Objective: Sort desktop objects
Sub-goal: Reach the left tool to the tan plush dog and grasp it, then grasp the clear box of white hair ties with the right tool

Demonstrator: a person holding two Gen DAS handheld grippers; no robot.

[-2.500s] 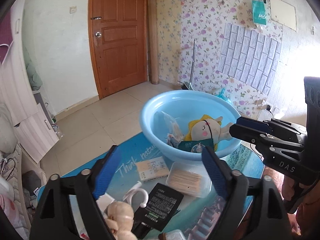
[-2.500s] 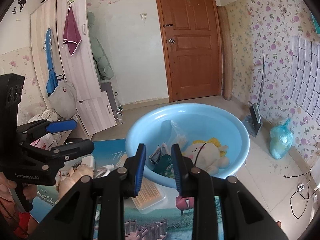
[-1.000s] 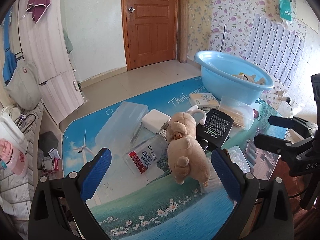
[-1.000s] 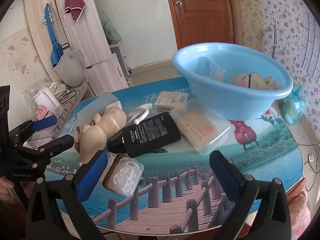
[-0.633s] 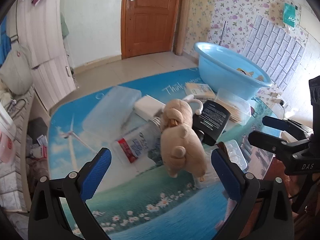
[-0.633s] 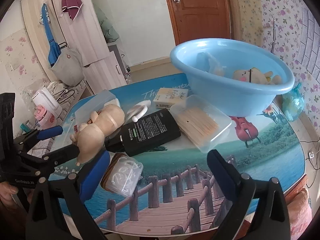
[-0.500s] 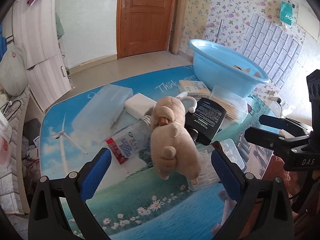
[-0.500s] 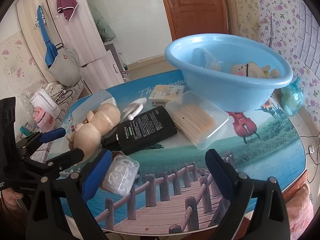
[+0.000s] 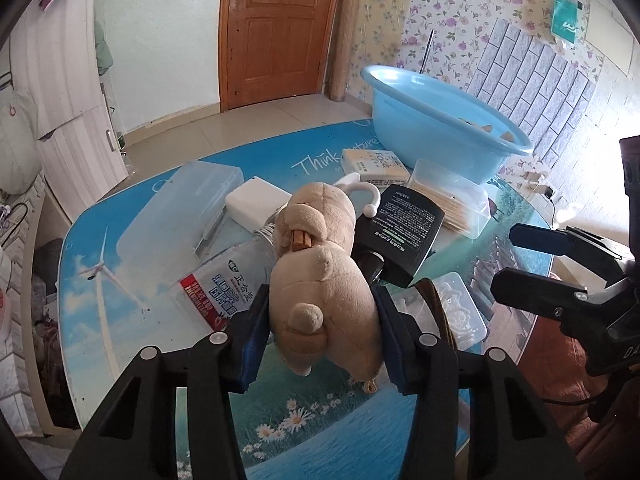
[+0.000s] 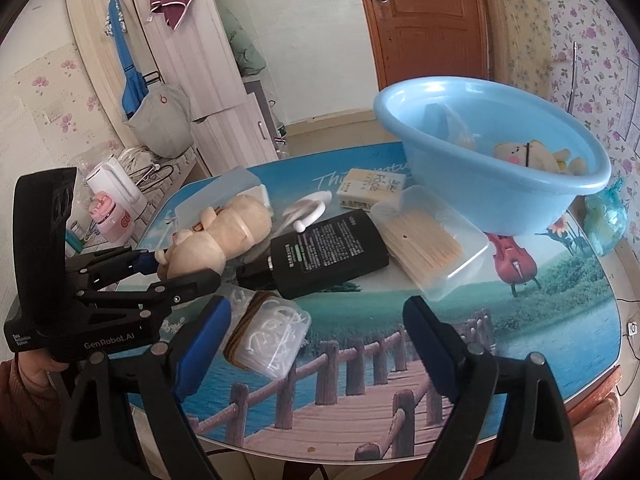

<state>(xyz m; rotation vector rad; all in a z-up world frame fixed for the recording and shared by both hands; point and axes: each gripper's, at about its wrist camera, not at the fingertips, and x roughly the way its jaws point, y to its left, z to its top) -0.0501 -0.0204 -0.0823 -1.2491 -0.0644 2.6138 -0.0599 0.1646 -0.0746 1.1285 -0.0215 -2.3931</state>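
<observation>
Plush bear (image 9: 320, 280) sat pinched btwn the blue pads of the left tool (image 9: 320, 332), lying mid-surface on a clear bottle (image 9: 228, 280), touching the black pack (image 9: 404, 236). Right tool (image 10: 316, 332) hung wide, holding nothing, over the surface's (image 10: 520, 320) near edge by a floss-pick box (image 10: 272, 336). Blue basin (image 10: 492, 184) stood at the far corner w/ a doll (image 10: 516, 152) inside.

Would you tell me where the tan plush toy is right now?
The tan plush toy sits mid-table between the left gripper pads, beside the black box.
</observation>
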